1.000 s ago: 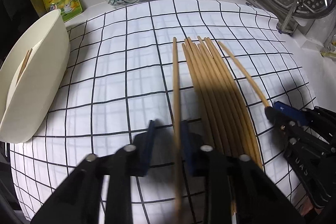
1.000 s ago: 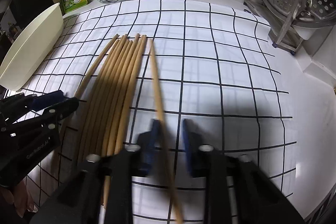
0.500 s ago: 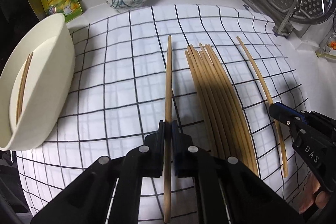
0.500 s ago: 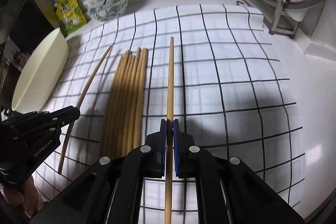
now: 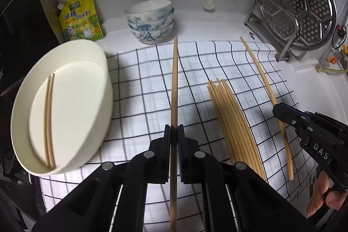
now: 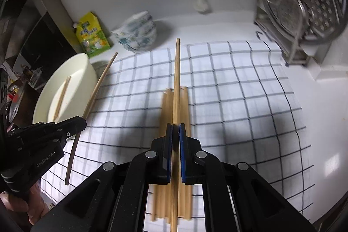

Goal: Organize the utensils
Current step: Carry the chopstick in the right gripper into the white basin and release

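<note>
My left gripper [image 5: 174, 131] is shut on one wooden chopstick [image 5: 174, 84], held above the checked cloth [image 5: 139, 88]. My right gripper [image 6: 175, 129] is shut on another chopstick [image 6: 176, 79], also lifted off the cloth. Several more chopsticks [image 5: 235, 123] lie in a bundle on the cloth between the two grippers, and the same bundle [image 6: 167, 199] shows under the right gripper. To the left stands a cream oval dish [image 5: 102, 71] with two chopsticks [image 5: 49, 119] lying in it. In the left wrist view the right gripper [image 5: 277, 109] grips its chopstick [image 5: 258, 71] at the right.
Stacked patterned bowls [image 5: 150, 21] and a yellow-green pouch [image 5: 81, 16] stand at the back by the wall. A metal rack with a perforated steamer plate [image 5: 304, 12] is at the back right. A white brush [image 5: 209, 1] hangs on the wall. A hand [image 5: 324, 199] holds the right gripper.
Both grippers closed, each on one chopstick, then rose off the cloth with them. The views now look from higher up, with the bundle left lying on the cloth.
</note>
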The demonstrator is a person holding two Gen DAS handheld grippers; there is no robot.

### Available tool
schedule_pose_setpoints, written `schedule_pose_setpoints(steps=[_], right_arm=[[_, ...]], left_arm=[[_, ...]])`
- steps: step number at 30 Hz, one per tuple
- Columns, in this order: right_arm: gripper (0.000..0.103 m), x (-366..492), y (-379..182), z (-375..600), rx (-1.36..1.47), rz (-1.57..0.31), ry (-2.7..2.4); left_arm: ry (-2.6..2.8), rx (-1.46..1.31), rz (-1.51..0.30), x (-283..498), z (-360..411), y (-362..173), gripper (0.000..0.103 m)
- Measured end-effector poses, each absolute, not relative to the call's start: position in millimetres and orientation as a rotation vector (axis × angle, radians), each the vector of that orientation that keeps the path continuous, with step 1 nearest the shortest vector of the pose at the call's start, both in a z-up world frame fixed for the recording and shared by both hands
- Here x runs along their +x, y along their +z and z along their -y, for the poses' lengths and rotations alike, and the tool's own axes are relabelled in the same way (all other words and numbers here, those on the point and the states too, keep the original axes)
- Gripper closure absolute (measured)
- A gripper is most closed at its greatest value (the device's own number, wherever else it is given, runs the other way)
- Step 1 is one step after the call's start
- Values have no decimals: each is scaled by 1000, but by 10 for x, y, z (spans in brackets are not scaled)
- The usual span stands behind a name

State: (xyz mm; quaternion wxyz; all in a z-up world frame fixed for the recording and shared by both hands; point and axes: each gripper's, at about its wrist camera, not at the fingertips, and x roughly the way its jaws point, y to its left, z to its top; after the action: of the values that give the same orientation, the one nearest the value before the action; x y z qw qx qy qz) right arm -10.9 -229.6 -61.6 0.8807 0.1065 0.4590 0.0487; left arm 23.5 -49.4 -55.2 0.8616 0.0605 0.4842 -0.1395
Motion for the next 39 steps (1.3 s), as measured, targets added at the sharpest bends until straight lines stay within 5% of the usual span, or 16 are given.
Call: schedule_pose_setpoints(steps=[20,39], right_arm=[[97,677,-389,678,190,-922,348],[97,1437,-790,-540,120,-1046,450]], left_arm=[[-153,4,-923,560,-1078,-58,96],[-36,-24,-1013,1206,-1876,-589,96]])
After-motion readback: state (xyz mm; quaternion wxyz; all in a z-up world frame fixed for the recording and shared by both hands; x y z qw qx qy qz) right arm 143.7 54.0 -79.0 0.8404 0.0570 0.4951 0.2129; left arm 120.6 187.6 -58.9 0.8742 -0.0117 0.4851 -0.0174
